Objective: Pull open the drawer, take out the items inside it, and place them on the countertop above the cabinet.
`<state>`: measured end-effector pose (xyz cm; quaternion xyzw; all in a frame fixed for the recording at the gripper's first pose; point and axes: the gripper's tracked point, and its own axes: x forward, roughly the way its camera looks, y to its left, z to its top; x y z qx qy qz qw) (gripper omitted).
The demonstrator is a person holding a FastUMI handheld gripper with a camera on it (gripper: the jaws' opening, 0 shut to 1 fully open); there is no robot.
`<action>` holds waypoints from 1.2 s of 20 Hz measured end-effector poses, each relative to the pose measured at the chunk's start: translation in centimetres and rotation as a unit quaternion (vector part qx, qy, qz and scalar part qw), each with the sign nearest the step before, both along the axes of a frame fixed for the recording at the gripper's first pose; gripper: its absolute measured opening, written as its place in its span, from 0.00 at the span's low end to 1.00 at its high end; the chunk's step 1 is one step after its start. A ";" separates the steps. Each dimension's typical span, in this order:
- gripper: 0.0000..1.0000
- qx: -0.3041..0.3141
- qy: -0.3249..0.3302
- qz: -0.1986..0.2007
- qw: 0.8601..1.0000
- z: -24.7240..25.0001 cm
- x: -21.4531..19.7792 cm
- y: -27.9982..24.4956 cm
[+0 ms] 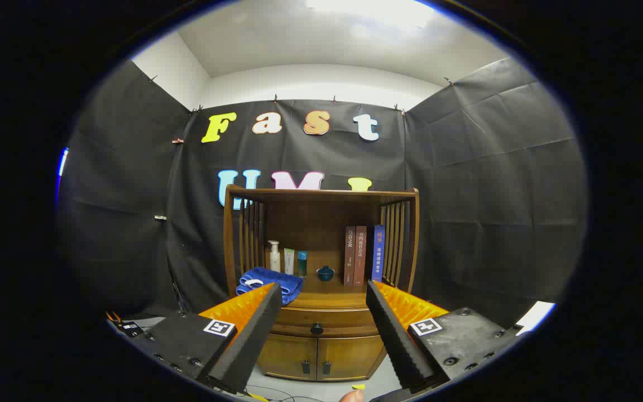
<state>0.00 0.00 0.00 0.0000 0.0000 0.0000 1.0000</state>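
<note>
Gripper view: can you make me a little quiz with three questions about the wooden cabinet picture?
1. True or false: the drawer is already pulled open.
2. Which lies on the countertop beside the bottles? A) blue towel B) red cup C) banana
3. Fill in: the gripper fingers are spread ____, with the drawer knob seen between them.

Key:
1. False, the drawer is closed.
2. A, the blue towel.
3. Open, holding nothing.
</note>
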 end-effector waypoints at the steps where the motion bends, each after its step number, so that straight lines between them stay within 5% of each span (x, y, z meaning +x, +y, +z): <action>1: 0.98 0.000 0.002 0.003 1.000 -0.1 0.0 0.2; 24: 0.98 0.006 0.003 0.008 1.000 -0.7 0.5 1.1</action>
